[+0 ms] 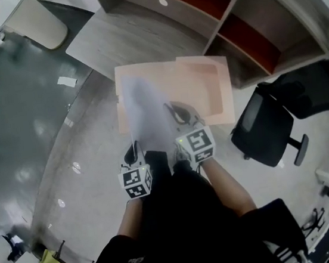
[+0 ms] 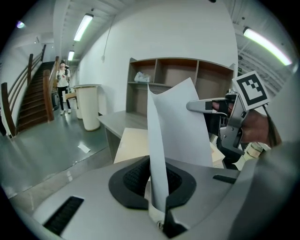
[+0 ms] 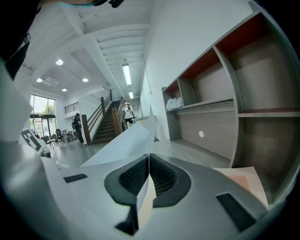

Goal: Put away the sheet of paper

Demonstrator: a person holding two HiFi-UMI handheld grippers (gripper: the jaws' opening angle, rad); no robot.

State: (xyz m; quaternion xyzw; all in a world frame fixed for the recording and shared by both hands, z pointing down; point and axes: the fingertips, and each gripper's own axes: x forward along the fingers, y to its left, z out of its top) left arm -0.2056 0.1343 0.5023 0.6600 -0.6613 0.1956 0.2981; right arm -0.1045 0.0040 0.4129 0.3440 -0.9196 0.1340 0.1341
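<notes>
Glossy grey floor (image 1: 9, 136) on the left, a grey wood-grain desk (image 1: 134, 35) at the far side and, to its right, an open shelving unit with red-brown back panels (image 1: 242, 33). Just nearer than the desk, a pale peach flat cardboard folder (image 1: 213, 91), lying flat. Over that folder, held up in the air, a thin white sheet of paper (image 1: 143, 109), blurred in the head view. Clamped on the sheet's near left edge: the left gripper (image 1: 134, 150), jaws pressed together on the paper (plain in the left gripper view, the sheet rising upright from between the dark ribbed pads (image 2: 133, 180)). Clamped on the near right edge: the right gripper (image 1: 179, 113), jaws likewise closed on the paper, only a thin line of sheet between them in the right gripper view. Both grippers close side by side, marker cubes toward the person. Off to the right, a black office chair (image 1: 266, 126). Far left, a white rounded bin (image 1: 39, 21) and a small white scrap (image 1: 66, 81) on the floor. Further left again, a wooden staircase (image 2: 33, 103), visible in the left gripper view.
</notes>
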